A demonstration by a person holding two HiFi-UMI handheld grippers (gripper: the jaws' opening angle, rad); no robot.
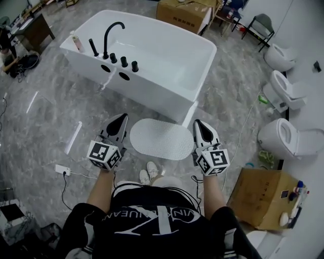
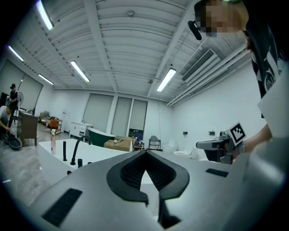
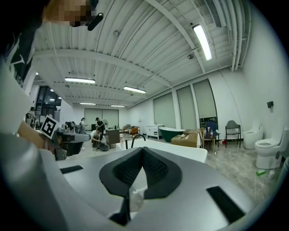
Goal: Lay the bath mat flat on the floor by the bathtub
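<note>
The white oval bath mat (image 1: 162, 139) lies flat on the grey floor, right beside the long side of the white bathtub (image 1: 202, 76). My left gripper (image 1: 120, 120) hovers by the mat's left end and my right gripper (image 1: 199, 124) by its right end, both held above the floor. Each has its jaws shut with nothing between them. The left gripper view has the shut left gripper (image 2: 145, 152) level with the bathtub (image 2: 49, 151) rim. The right gripper (image 3: 142, 149) is shut too, with the bathtub (image 3: 180, 151) beyond it.
Three toilets (image 1: 286, 136) line the right wall. A cardboard box (image 1: 260, 195) stands at the near right, another box (image 1: 185, 15) behind the tub. A black faucet (image 1: 112, 35) rises from the tub deck. A power strip (image 1: 63, 170) and a white strip (image 1: 73, 137) lie left.
</note>
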